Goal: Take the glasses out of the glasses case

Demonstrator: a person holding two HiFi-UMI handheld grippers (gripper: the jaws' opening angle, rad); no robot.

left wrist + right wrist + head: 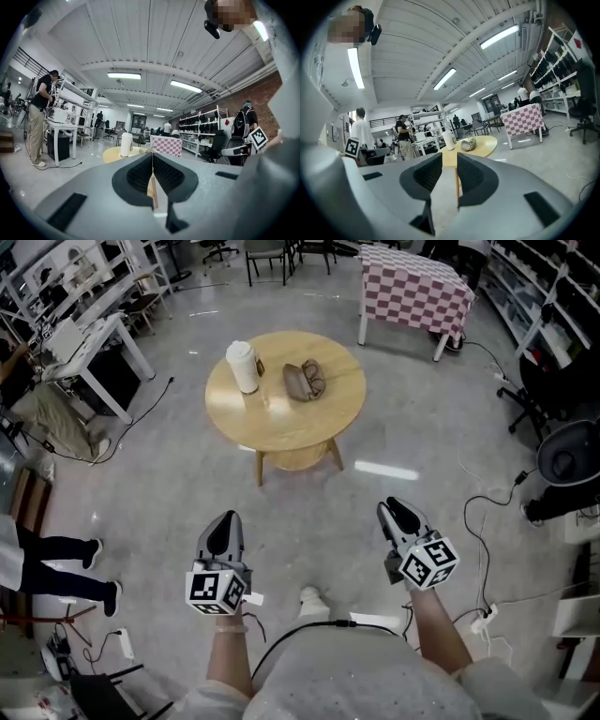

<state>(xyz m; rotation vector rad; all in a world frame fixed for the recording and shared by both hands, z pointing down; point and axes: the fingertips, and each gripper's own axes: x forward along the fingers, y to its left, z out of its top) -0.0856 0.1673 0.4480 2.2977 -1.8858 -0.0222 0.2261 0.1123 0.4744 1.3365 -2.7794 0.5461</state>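
The left tongs [225,524] and right tongs [396,512] hover over the grey floor [422,442], well apart. Far ahead of their tips stands a round wooden table [281,427]. On it, a white cup [243,367] sits towards the left tongs' side and the glasses case [304,381] just beside it.

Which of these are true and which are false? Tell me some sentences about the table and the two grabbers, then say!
1. The glasses case lies on the round table. True.
2. The white cup stands on the floor. False: it stands on the table, beside the case.
3. The right gripper has its jaws apart with nothing between them. True.
4. The left gripper holds the case. False: its jaws are together and empty, well short of the table.
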